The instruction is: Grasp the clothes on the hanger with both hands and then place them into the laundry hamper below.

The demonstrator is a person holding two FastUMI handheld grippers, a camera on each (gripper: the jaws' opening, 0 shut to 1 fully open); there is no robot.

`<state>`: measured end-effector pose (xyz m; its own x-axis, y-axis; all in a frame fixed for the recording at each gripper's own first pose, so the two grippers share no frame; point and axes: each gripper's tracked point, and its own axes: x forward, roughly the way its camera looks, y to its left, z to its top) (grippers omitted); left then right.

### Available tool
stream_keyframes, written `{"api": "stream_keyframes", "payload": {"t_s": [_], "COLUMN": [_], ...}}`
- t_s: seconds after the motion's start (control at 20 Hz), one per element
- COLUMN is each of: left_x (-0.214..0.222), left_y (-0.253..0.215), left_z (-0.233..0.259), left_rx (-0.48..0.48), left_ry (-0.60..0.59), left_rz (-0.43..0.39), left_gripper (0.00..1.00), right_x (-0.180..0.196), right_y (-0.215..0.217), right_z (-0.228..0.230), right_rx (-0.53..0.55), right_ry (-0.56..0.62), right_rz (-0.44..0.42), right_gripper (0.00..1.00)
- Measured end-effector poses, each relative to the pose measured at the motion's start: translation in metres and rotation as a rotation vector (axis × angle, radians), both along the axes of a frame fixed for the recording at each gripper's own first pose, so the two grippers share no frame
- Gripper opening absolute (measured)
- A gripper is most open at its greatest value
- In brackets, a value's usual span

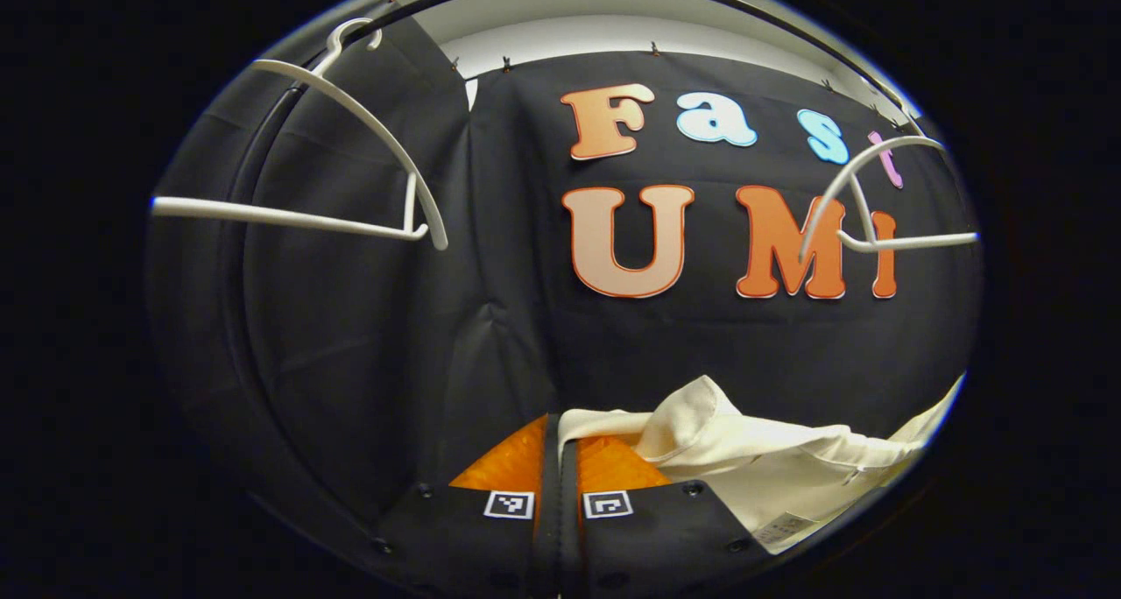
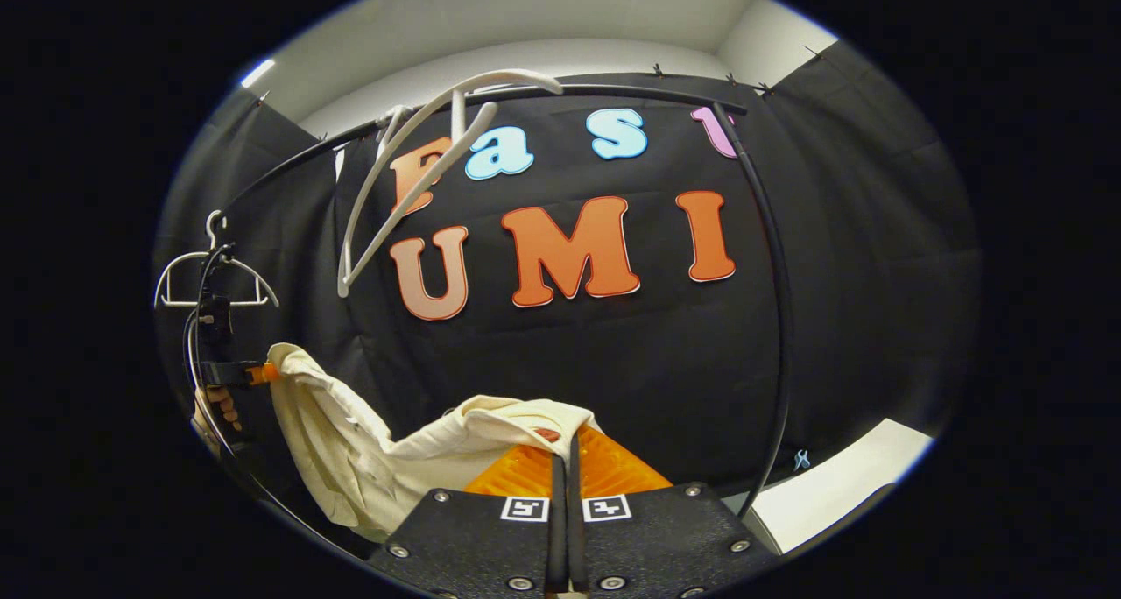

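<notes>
A cream garment (image 2: 350, 441) hangs off the hanger, stretched between both grippers. In the right gripper view my right gripper (image 2: 566, 441) is shut, with one end of the cloth bunched over its tips. The left gripper (image 2: 252, 373) grips the other end at the far left, with a hand (image 2: 223, 406) behind it. In the left gripper view the left gripper (image 1: 555, 433) is shut, and the garment (image 1: 771, 468) runs from its tips off to the lower right. Two bare white hangers (image 1: 350, 144) (image 1: 876, 214) hang on the black rail.
The black clothes rail (image 2: 613, 91) arches overhead, and its upright post (image 2: 778, 319) comes down to the right of my right gripper. White hangers (image 2: 412, 179) (image 2: 215, 275) dangle from it. A white surface (image 2: 832, 485) shows at the lower right.
</notes>
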<state>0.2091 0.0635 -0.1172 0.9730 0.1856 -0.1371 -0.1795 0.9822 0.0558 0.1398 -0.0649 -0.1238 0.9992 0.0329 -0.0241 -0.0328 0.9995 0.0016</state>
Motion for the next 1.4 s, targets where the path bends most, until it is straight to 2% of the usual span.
{"api": "stream_keyframes", "payload": {"t_s": [0.35, 0.45, 0.6, 0.9, 1.05, 1.3, 1.4], "left_x": [-0.04, -0.052, -0.064, -0.077, -0.091, -0.105, -0.11], "left_y": [-0.078, -0.093, -0.111, -0.126, -0.128, -0.122, -0.115], "left_z": [-0.008, -0.011, -0.017, -0.049, -0.091, -0.164, -0.201], "left_rx": [-0.005, -0.014, -0.011, -0.049, -0.05, -0.125, -0.155], "left_ry": [-0.013, -0.012, -0.005, 0.044, 0.102, 0.22, 0.28], "left_rz": [-0.208, -0.247, -0.288, -0.327, -0.329, -0.308, -0.287], "left_gripper": [0.07, 0.07, 0.07, 0.07, 0.07, 0.05, 0.07], "right_x": [-0.022, -0.022, -0.025, -0.026, -0.025, -0.023, -0.02], "right_y": [0.07, 0.088, 0.123, 0.168, 0.174, 0.174, 0.175], "right_z": [-0.04, -0.048, -0.063, -0.098, -0.139, -0.216, -0.249], "right_rx": [-0.079, -0.097, -0.063, -0.006, 0.039, 0.069, 0.098], "right_ry": [0.012, 0.01, 0.025, 0.061, 0.113, 0.219, 0.278], "right_rz": [0.096, 0.119, 0.183, 0.243, 0.243, 0.209, 0.196], "right_gripper": [0.0, 0.0, 0.0, 0.0, 0.0, 0.0, 0.0]}}
